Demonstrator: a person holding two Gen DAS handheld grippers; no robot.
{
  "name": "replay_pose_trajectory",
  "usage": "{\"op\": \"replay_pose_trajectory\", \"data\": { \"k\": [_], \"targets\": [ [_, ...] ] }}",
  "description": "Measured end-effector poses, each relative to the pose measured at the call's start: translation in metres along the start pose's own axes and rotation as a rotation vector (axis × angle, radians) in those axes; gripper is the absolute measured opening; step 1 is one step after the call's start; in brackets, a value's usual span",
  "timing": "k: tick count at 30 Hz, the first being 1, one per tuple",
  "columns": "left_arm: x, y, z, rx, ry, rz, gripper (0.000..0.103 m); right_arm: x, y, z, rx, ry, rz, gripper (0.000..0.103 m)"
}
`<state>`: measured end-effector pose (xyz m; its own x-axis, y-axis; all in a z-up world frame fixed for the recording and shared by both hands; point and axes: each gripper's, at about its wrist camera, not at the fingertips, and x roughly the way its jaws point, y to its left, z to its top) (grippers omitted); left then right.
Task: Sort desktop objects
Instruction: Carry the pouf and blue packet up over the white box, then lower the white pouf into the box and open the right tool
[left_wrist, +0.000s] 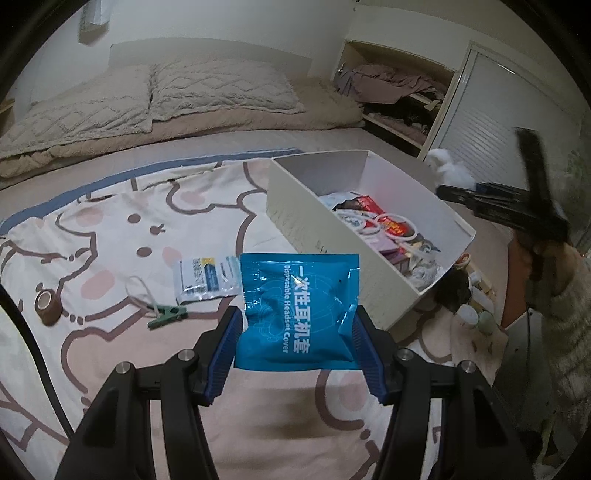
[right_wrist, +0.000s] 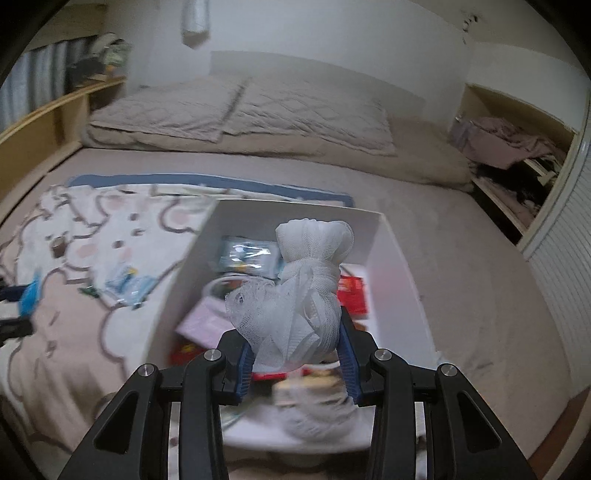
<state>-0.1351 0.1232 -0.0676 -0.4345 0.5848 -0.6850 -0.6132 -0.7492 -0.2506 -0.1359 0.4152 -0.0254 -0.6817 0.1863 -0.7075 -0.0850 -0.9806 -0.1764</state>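
Nearest, the left tongs (left_wrist: 295, 332) are clamped on a blue headset-cover packet (left_wrist: 299, 310), pads pressing its two side edges, packet held above the patterned blanket (left_wrist: 110, 229) and short of the white box (left_wrist: 369, 280). The right tongs (right_wrist: 295, 343) grip a white mesh bundle (right_wrist: 303, 295) between their pads, poised over the near part of the box interior; this view is motion-blurred. Further out on the blanket lie a clear sachet (left_wrist: 207, 277), a green clip (left_wrist: 168, 314) with a cord, and a brown tape roll (left_wrist: 48, 306), all well apart from the box. The box already holds mixed items, red packaging and white rings among them. Beyond are pillows (left_wrist: 147, 96) and a wall niche with clothes. Judgement: the step in hand is depositing both held items. Best done one hand at a time, the mesh first since it is already over the opening; release low inside the walls so the light bundle does not snag a pad or bounce out. The packet should clear the near wall before release.
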Motion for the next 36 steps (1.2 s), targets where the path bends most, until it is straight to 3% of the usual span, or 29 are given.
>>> {"op": "replay_pose_trajectory", "data": {
  "k": [9, 16, 27, 32, 36],
  "targets": [
    [-0.001, -0.002, 0.035, -0.007, -0.038, 0.041, 0.059, 0.064, -0.028, 0.035, 0.012, 0.128, -0.030, 0.040],
    [0.003, -0.005, 0.067, -0.008, -0.072, 0.062, 0.059, 0.097, -0.038, 0.047, 0.010, 0.178, -0.029, 0.040],
    [0.048, -0.031, 0.099, -0.001, -0.059, 0.042, 0.059, 0.141, -0.043, 0.037, -0.120, 0.348, -0.059, 0.040],
    [0.071, -0.047, 0.106, 0.016, -0.055, 0.029, 0.059, 0.143, -0.050, 0.030, -0.175, 0.379, -0.118, 0.040],
    [0.085, -0.049, 0.110, -0.002, -0.041, 0.018, 0.059, 0.146, -0.056, 0.027, -0.190, 0.402, -0.114, 0.040]
  ]
}}
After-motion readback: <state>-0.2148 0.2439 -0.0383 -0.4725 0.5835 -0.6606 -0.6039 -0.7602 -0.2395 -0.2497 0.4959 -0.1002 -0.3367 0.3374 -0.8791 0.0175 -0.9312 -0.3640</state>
